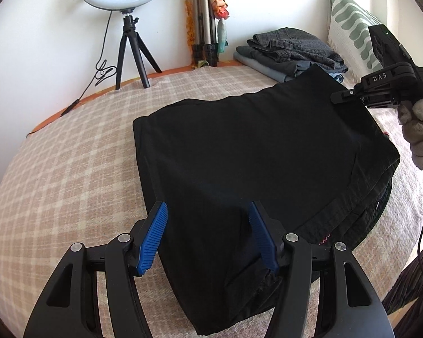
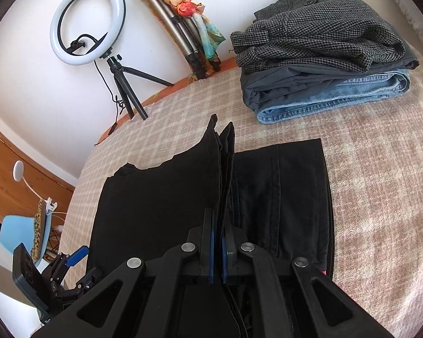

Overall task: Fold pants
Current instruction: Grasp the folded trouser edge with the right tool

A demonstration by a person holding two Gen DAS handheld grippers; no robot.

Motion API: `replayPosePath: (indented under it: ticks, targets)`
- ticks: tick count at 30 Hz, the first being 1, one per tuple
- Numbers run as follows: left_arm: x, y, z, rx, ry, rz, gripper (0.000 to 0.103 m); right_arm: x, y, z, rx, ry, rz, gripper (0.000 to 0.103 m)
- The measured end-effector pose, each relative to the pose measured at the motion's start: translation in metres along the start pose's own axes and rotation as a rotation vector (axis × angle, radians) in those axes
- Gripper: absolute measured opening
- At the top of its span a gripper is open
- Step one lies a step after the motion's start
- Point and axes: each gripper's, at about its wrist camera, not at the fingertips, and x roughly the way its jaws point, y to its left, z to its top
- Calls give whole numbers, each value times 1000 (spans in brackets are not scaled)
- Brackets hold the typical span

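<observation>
The bed (image 1: 56, 169), covered by a pale checked blanket, is being used as the folding surface, and the black pants (image 1: 253, 146) are being laid across its middle, already doubled into a broad rectangle. A stack of folded clothes (image 2: 324, 64) is being kept well apart near the wall, presumably so finished pieces are not disturbed (a ring light and tripods are being left standing behind). The right tongs (image 2: 217, 242) are being held pinched shut on a raised fold of the pants, apparently so the upper layer can be carried over the lower one. The left tongs (image 1: 208, 236) are being held partly open, with the near edge of the pants lying between the blue pads; whether the cloth is being pressed by them cannot be told.
</observation>
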Motion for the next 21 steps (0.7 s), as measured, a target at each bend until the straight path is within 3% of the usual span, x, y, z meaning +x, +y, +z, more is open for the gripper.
replayPosePath:
  ticks: [13, 21]
  targets:
    - [4, -1, -6, -1, 32, 1, 60, 7, -7, -2, -7, 14, -68, 1]
    - [5, 6, -6, -52, 45, -8, 60, 6, -7, -4, -44, 10, -116, 1]
